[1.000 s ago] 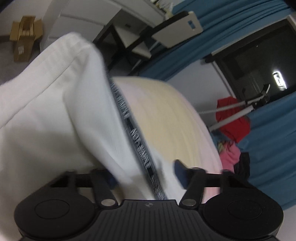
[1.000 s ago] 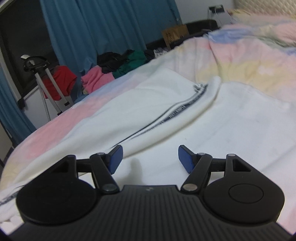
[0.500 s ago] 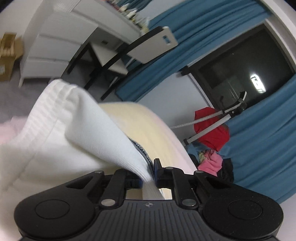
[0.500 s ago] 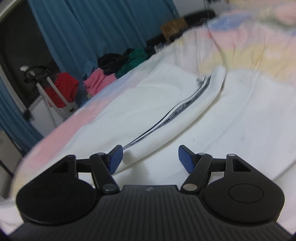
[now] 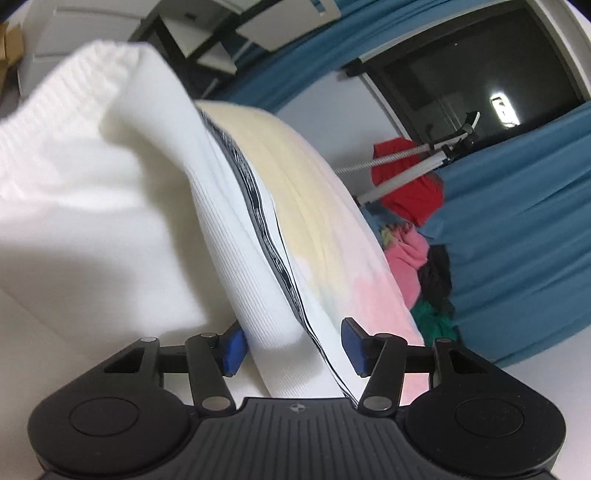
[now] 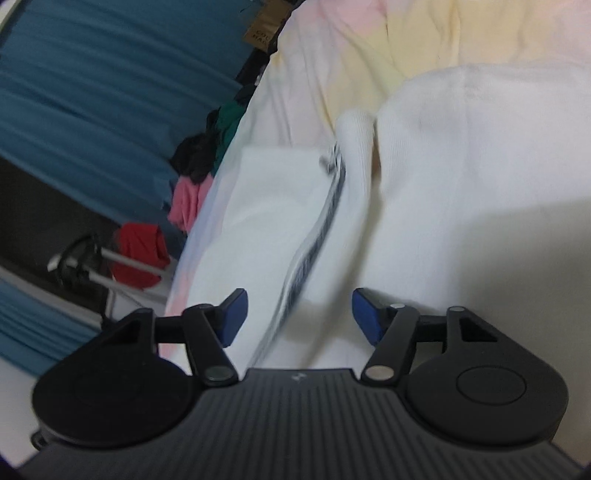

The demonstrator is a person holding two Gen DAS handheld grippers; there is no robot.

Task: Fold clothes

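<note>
A white ribbed garment with a black patterned stripe lies on a pastel blanket. One fold of it rises in front of my left gripper. The jaws are opening, and the striped edge runs between them. The left pad sits against the cloth, the right pad stands clear of it. In the right wrist view the same garment fills the frame, blurred. My right gripper is tilted over the stripe. Its jaws are closing, with the striped edge between them and neither pad pressing on it.
The blanket covers a bed. Beyond its edge lie a pile of pink, black and green clothes, a red garment on a metal stand, blue curtains and a dark window. A cardboard box sits by the far curtain.
Half a second ago the left jaws were pinched on the white fold; now they stand apart around it. The right gripper has rolled, moved closer to the striped edge, and narrowed slightly.
</note>
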